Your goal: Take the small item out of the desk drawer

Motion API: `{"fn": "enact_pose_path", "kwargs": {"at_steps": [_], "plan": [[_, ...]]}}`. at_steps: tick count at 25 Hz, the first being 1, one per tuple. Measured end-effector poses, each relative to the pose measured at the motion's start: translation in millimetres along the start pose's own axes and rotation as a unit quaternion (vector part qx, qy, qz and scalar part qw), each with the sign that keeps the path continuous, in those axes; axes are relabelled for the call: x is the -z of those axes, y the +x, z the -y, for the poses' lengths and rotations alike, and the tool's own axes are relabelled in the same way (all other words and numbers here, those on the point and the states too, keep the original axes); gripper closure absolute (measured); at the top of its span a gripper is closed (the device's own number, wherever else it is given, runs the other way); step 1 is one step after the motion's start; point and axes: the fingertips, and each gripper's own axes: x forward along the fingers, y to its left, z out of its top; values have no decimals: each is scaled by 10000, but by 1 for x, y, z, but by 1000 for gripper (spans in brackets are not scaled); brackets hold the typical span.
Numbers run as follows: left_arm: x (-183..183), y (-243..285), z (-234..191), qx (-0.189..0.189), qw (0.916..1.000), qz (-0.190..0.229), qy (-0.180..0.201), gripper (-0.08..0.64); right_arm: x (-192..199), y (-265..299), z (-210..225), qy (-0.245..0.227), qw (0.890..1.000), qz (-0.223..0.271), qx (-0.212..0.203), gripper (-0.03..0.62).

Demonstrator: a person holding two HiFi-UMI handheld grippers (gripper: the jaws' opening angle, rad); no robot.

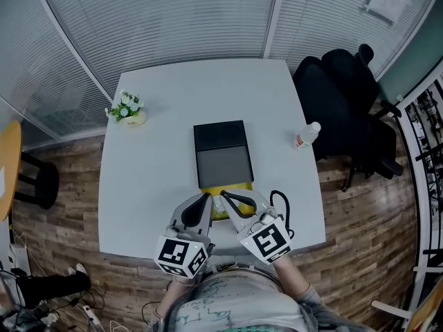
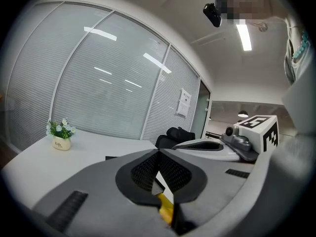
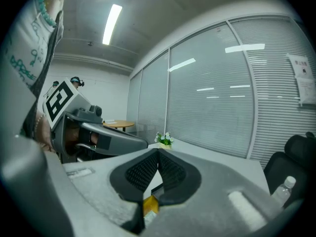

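Observation:
A small desk drawer unit (image 1: 221,138) with a black top and a grey near part (image 1: 223,166) stands mid-table. Something yellow (image 1: 228,188) shows at its near end, partly hidden under my grippers; I cannot tell what it is. My left gripper (image 1: 206,198) and right gripper (image 1: 223,197) hover side by side just in front of the unit, tips almost touching each other. The left gripper (image 2: 158,152) is shut with nothing between its pads, a yellow patch (image 2: 166,209) showing below. The right gripper (image 3: 158,152) is shut too, with yellow (image 3: 150,205) beneath it.
On the white table (image 1: 159,185), a flower pot (image 1: 127,109) stands at the far left and a plastic bottle (image 1: 305,135) at the right edge. A black cable (image 1: 280,203) lies by my right gripper. A black office chair (image 1: 346,95) stands to the right, and blinds run behind.

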Motion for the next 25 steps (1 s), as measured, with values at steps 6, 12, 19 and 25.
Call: {"fn": "enact_pose_path", "kwargs": {"at_steps": [6, 12, 19, 25], "plan": [[3, -1, -4, -2, 10000, -44, -70, 563, 18, 7, 1, -360, 9982, -473, -1, 589], [3, -3, -11, -19, 9999, -39, -142, 563, 59, 18, -2, -862, 9895, -1149, -140, 589], [4, -5, -21, -47, 9998, -51, -203, 563, 110, 34, -9, -1275, 9714, -1918, -577, 589], [7, -5, -31, -77, 9996, -95, -252, 563, 153, 48, -11, -1358, 9572, -2422, -814, 589]]}}
